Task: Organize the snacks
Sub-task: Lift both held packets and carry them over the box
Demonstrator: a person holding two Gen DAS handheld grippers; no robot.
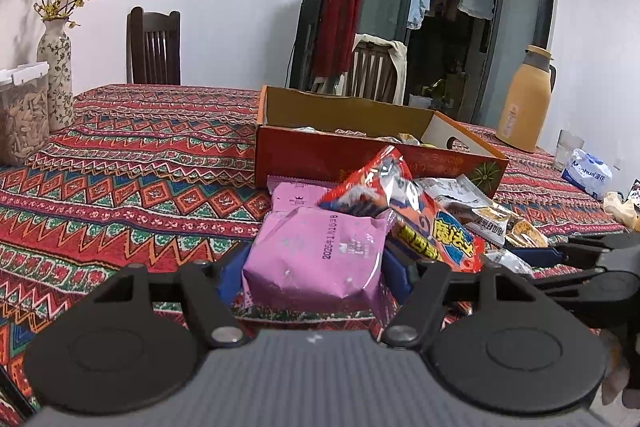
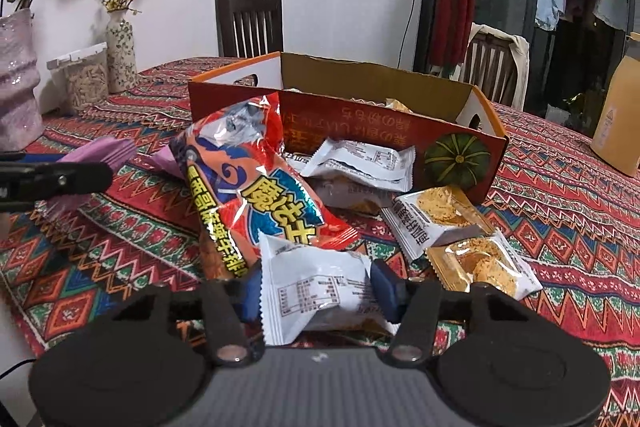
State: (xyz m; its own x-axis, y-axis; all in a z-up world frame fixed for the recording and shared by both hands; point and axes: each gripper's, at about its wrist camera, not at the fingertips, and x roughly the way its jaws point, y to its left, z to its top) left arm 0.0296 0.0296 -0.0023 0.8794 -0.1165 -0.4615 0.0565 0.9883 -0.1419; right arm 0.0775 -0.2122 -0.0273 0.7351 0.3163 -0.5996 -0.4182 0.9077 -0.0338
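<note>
My left gripper (image 1: 314, 267) is shut on a pink snack packet (image 1: 320, 251), which fills the gap between its blue pads. A second pink packet (image 1: 296, 197) lies behind it. In the right wrist view my right gripper (image 2: 318, 291) is shut on a white snack packet (image 2: 316, 287), both pads against its sides. A large red-orange snack bag (image 2: 256, 187) leans in the pile just behind it. Small white and gold biscuit packets (image 2: 436, 215) lie to the right. The open red cardboard box (image 2: 360, 123) stands beyond the pile with some packets inside.
The table has a red patterned cloth (image 1: 140, 167). At far left stand a floral vase (image 1: 58, 79) and a clear container of seeds (image 1: 22, 115). A tan thermos (image 1: 524, 103) and a tissue pack (image 1: 586, 173) stand at the right. Wooden chairs (image 1: 154, 45) line the far edge.
</note>
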